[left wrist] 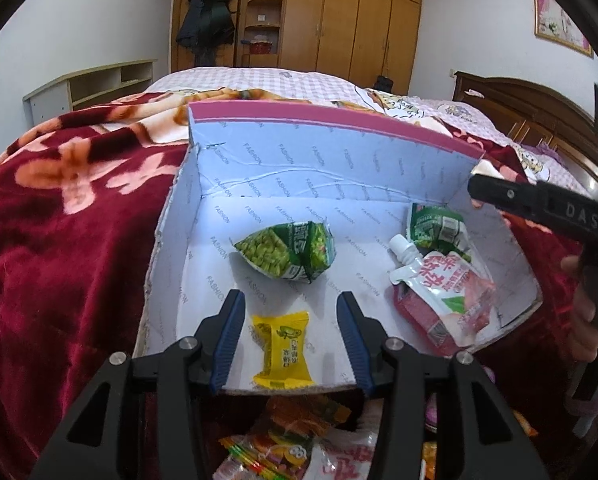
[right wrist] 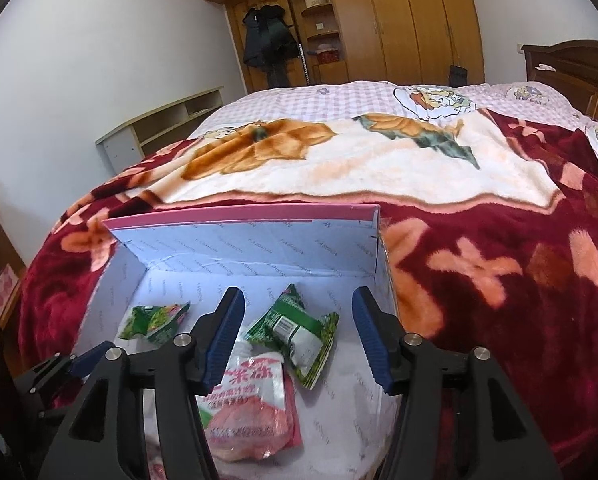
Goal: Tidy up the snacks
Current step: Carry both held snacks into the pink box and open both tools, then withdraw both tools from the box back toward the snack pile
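- We see a plush dark-red blanket with peach flowers (left wrist: 71, 240) under an open white cardboard box (left wrist: 283, 160) with pink rim.
- In the box lie four snacks: two crinkled green pea packets (left wrist: 287, 254), one pink spouted jelly pouch (left wrist: 443, 296), one small yellow candy wrapper (left wrist: 281, 350).
- Our left gripper (left wrist: 290, 338) stands half open around the yellow wrapper, pads apart from it.
- Our right gripper (right wrist: 299, 338) is open, holding nothing, above pouch and packet.
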A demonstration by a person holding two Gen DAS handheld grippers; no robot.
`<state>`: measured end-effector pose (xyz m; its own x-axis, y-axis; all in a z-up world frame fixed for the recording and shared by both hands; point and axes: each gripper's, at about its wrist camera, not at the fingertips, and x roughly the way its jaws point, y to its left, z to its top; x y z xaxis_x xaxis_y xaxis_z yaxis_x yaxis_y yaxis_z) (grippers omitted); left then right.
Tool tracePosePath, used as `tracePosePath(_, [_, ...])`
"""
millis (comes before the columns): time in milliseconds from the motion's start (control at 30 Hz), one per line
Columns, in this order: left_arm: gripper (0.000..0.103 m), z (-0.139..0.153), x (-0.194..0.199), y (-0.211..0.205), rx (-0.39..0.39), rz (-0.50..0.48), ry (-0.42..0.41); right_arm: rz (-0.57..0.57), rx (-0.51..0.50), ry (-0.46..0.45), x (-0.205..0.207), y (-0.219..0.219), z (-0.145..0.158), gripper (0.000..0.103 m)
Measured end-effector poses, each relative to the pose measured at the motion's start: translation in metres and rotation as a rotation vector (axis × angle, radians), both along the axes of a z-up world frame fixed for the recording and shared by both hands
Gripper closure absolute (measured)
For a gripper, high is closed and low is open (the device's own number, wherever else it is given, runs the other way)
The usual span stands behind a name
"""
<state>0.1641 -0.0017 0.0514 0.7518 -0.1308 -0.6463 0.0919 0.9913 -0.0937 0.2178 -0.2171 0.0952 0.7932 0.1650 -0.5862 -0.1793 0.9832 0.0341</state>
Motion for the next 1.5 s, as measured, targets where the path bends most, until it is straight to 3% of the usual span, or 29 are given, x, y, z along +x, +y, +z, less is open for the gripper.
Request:
tracePosePath(667, [0.052,0.017,-0.059,0.017,-0.065,0.009,-0.012,0.035,0.056,-0.022,-0.072,0.008,0.006,0.036])
tracePosePath(1067, [0.051,-0.003,-0.088,0.033,-0.061,0.052,0.017,-0.005,0.121,0.012,-0.112,-0.011,-0.014,0.036])
tracePosePath(1500, [0.051,-0.023,-0.094,0.041,-0.041,0.069,0.05,-0.031,0.094,0.056,-0.151,-0.018,-0.041,0.036])
